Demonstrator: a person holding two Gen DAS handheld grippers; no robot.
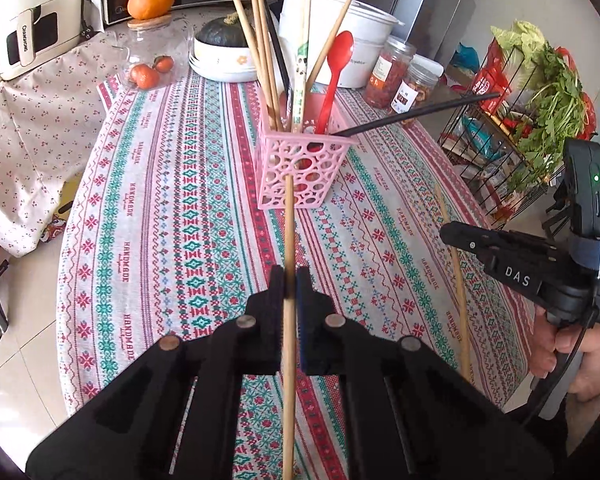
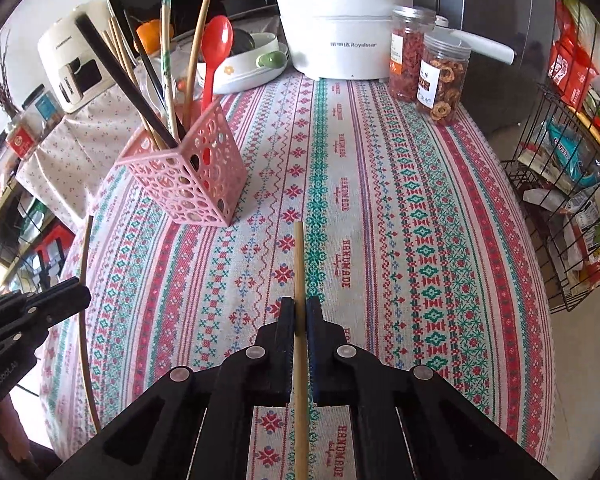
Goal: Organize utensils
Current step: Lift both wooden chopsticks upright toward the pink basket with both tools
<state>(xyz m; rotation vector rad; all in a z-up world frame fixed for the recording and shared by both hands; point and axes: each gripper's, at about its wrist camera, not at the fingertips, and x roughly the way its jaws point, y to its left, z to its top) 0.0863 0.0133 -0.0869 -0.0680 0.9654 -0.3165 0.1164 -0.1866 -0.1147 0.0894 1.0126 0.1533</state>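
Left tool: jaws clamped on a wooden chopstick, its tip reaching toward the pink holder straight ahead. Right tool: jaws pinched on a second chopstick; holder ahead and to its left. Both chopsticks clear of the desk. Holder contains chopsticks and a red spoon.

Wood, plastic and woven cloth.
Matt wooden chopstick; glossy pink perforated plastic holder; patterned woven tablecloth; shiny red plastic spoon.
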